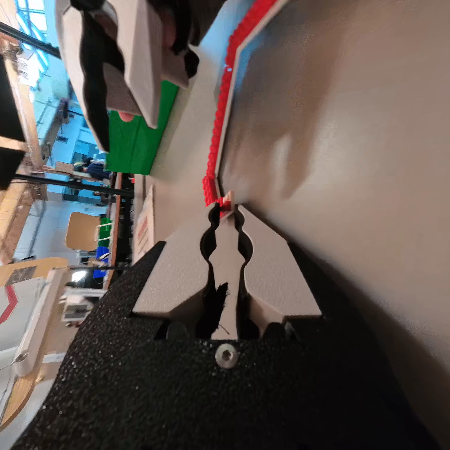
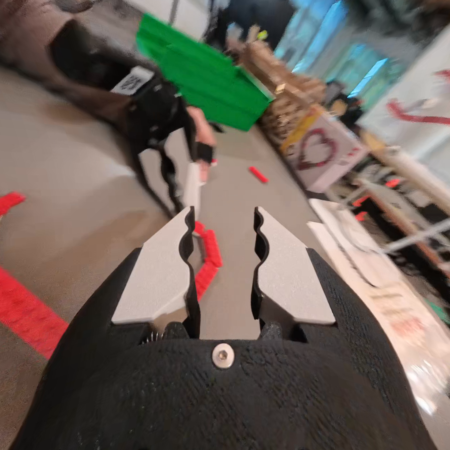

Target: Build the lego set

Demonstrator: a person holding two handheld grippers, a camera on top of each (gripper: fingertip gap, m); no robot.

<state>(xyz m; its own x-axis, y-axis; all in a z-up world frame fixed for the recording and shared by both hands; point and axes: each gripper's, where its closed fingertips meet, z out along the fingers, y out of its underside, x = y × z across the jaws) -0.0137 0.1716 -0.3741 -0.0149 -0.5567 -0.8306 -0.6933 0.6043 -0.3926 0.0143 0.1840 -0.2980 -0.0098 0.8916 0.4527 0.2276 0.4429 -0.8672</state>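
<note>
A long chain of red lego bricks [image 1: 220,117] with a pale edge lies on the grey table. My left gripper [image 1: 226,207] is shut on its near end, a small red and pale piece pinched between the fingertips. In the right wrist view the same chain [image 2: 210,253] curves just left of my right gripper [image 2: 225,211], which is open and empty, low over the table. The left gripper [image 2: 193,185] shows beyond it at the chain's far end, held by a gloved hand. A loose red brick [image 2: 258,174] lies farther off.
A stack of green baseplates [image 2: 207,80] lies at the back, also in the left wrist view [image 1: 136,146]. A box with a red heart picture [image 2: 319,151] and white paper sheets [image 2: 365,267] sit to the right. More red pieces [image 2: 26,314] lie at the left. The gap from one gripper's tips to the other's is roughly 8 centimetres.
</note>
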